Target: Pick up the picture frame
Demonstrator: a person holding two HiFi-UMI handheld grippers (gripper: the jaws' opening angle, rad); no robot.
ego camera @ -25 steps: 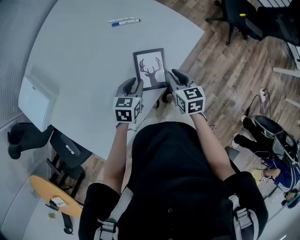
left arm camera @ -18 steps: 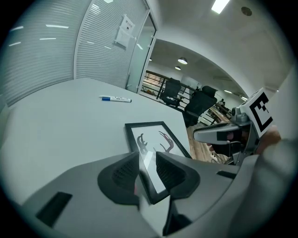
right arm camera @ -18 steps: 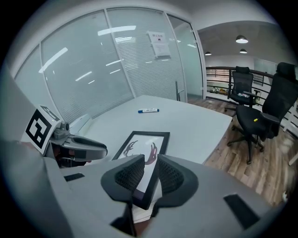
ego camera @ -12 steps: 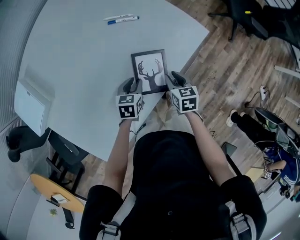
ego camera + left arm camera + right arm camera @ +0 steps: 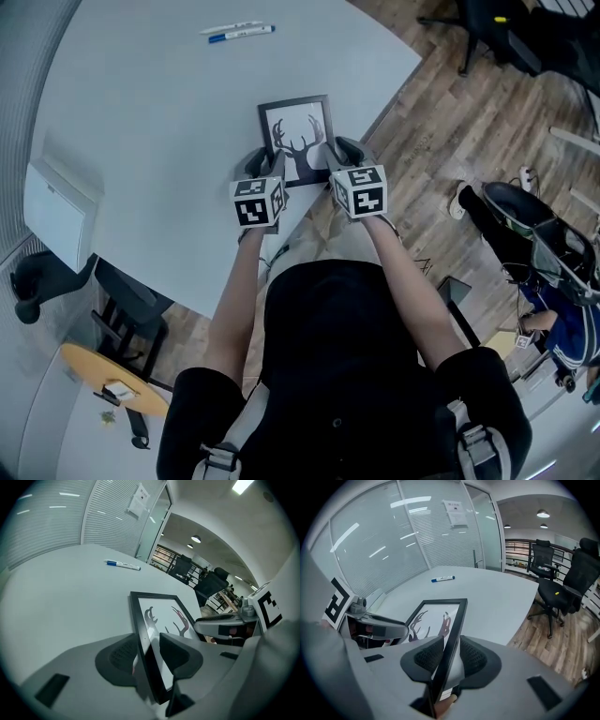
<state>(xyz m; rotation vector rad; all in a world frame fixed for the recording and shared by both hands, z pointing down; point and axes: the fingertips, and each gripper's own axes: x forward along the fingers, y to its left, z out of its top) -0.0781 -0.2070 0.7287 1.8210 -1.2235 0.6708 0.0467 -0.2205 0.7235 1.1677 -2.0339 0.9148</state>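
The frame (image 5: 298, 141) lies flat on the table (image 5: 159, 122). The left gripper's (image 5: 147, 639) opening jaws straddle its left edge. The right gripper's (image 5: 451, 644) wide jaws straddle its right edge. Neither clamps it.

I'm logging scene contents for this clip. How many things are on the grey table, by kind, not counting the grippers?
Picture frame: 1
Pens: 2
White flat box at the table's left edge: 1
Total: 4
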